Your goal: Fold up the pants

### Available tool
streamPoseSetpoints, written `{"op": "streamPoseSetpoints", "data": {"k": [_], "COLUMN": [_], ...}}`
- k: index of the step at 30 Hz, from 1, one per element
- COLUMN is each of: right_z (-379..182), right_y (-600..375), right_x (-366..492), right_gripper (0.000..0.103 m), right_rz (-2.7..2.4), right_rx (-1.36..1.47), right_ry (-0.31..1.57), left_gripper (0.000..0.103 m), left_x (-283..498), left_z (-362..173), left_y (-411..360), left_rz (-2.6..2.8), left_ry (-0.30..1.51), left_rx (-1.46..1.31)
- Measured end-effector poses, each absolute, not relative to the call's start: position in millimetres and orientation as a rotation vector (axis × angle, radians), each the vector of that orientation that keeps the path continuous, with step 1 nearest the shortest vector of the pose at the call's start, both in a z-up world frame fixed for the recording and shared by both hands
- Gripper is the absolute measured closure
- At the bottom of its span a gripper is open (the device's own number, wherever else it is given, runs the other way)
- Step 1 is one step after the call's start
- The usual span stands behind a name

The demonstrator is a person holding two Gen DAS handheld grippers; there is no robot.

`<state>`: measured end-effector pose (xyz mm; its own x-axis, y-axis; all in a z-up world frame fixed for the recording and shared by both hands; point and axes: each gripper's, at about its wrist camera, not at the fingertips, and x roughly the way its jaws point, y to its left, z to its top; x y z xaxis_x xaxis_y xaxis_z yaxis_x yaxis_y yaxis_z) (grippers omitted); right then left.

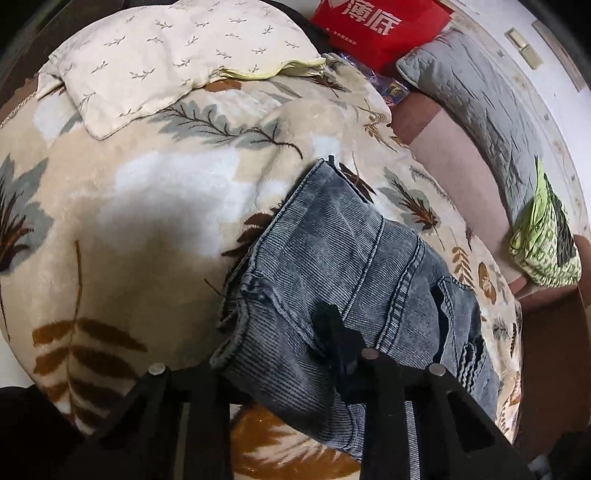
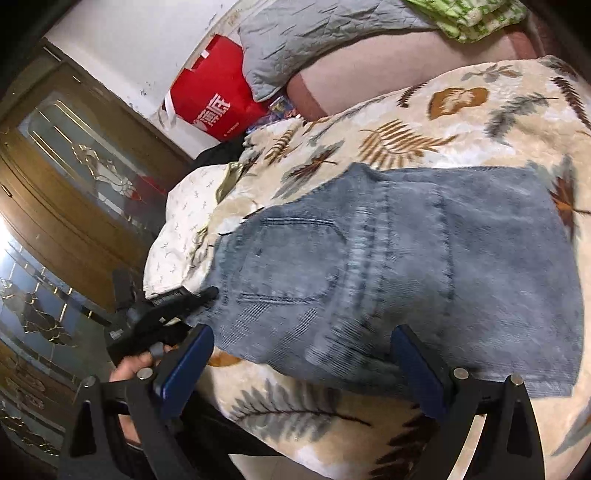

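My left fingers (image 1: 295,373) are spread wide with denim lying between them; I cannot make out a pinch on the cloth, since the tips are dark against the fabric. The jeans (image 1: 351,280) fill the view from 6 o'clock up toward the center, folded into a thick stack, a hem edge curling at about 8 o'clock of the bundle and a stitched seam running along its 3 o'clock side. They lie on the leaf-print blanket (image 1: 129,206) that covers the bed. At 11 o'clock a cream pillow (image 1: 159,55) rests on the blanket, at 1 o'clock stands a red bag (image 1: 384,29), and at 3 o'clock a grey quilted cushion (image 1: 476,99) leans beside a green patterned cloth (image 1: 543,232).

My right fingers (image 2: 303,365), blue-padded, stand wide open and hold nothing, poised over the near edge of the jeans (image 2: 388,266) at 6 o'clock. A back pocket faces up at the center of that view. At 9 o'clock of the denim my left gripper (image 2: 162,317) touches the fabric's edge. A wooden door (image 2: 74,173) with patterned glass stands at 9 o'clock.
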<state>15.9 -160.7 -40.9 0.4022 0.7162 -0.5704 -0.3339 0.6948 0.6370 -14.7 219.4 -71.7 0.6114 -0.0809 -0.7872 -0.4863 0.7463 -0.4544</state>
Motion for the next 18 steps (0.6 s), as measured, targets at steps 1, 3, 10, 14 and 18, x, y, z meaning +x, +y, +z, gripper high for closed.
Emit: {"op": "streamPoseSetpoints", "data": {"k": [1,3,10,14,18], "right_z": [-37,-29,-52,-94,-67], "right_y": [-157,-140,-76,-54,-53], "right_x": [22,45,110,127,124], "right_gripper": [0.005,0.005,0.005,0.004,0.004], "right_rz": [0.713,0.742,0.741,0.629,0.650], "right_rx": [0.481,0.507,0.529,0.470,0.496], "right_ry": [0.950,0.996,1.242,1.425,1.397], "left_gripper": [0.072,0.072,0.072,0.072,0.072], "left_x": [-15,-15,-12,-12,-12], "left_z": [-72,-72,-73,-73,-75], "left_y": [220,220,217,216,218], "left_rz": [0.257,0.253,0.245,0.237,0.229], "left_ry": [0.899,0.899,0.895,0.894,0.893], "left_rx": [-0.708,-0.707,-0.696,-0.686,-0.695]}}
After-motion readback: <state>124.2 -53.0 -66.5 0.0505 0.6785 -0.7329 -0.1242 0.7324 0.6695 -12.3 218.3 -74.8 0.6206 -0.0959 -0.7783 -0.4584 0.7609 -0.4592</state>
